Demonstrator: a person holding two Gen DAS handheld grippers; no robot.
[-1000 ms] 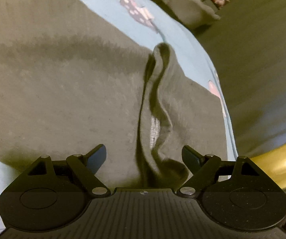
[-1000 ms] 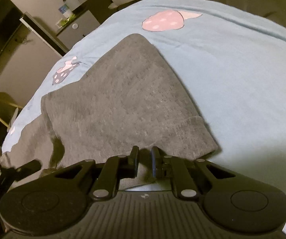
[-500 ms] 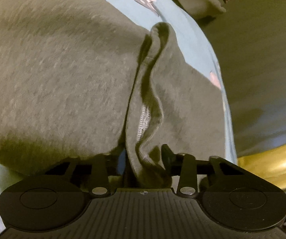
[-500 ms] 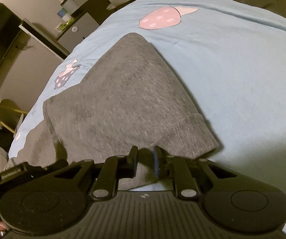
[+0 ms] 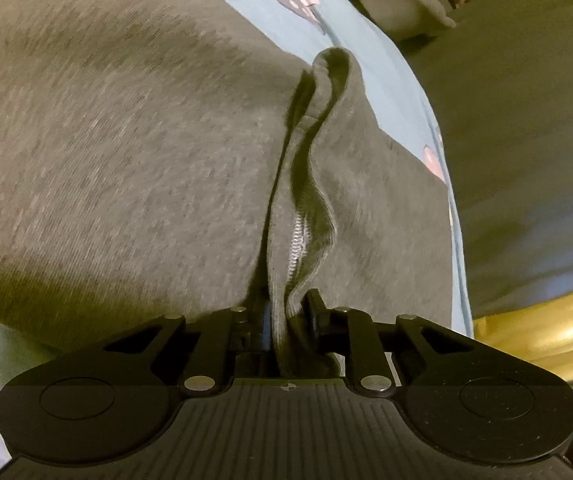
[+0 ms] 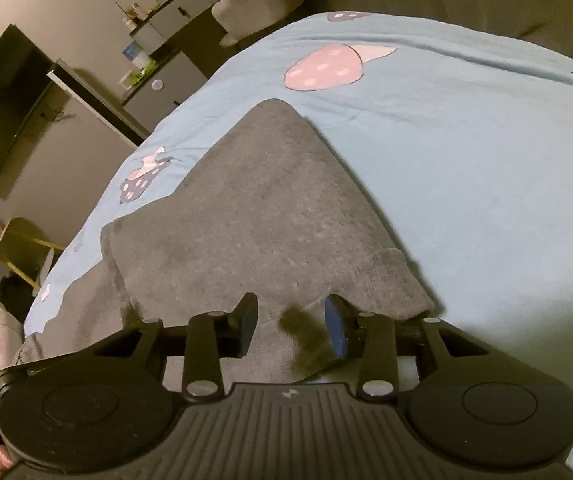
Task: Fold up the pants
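Surface: blue bedsheet [image 6: 466, 168] with pink prints, bearing the grey pants [image 6: 254, 216].
Left gripper [image 5: 288, 316]: jaws pinched on a raised ridge of cloth beside the zipper [image 5: 299, 240].
Right gripper [image 6: 290, 324]: parted, straddling the cuff [image 6: 382, 284], gripping nothing.
Handling: soft, limp knit; likely best taken at hems.
Views: only left shows the zipper; only right shows the folded leg.

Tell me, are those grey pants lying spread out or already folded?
Folded, partly at least: in the right view the pants lie doubled, one layer's edge on another, on the blue sheet. How many folds, cannot tell.
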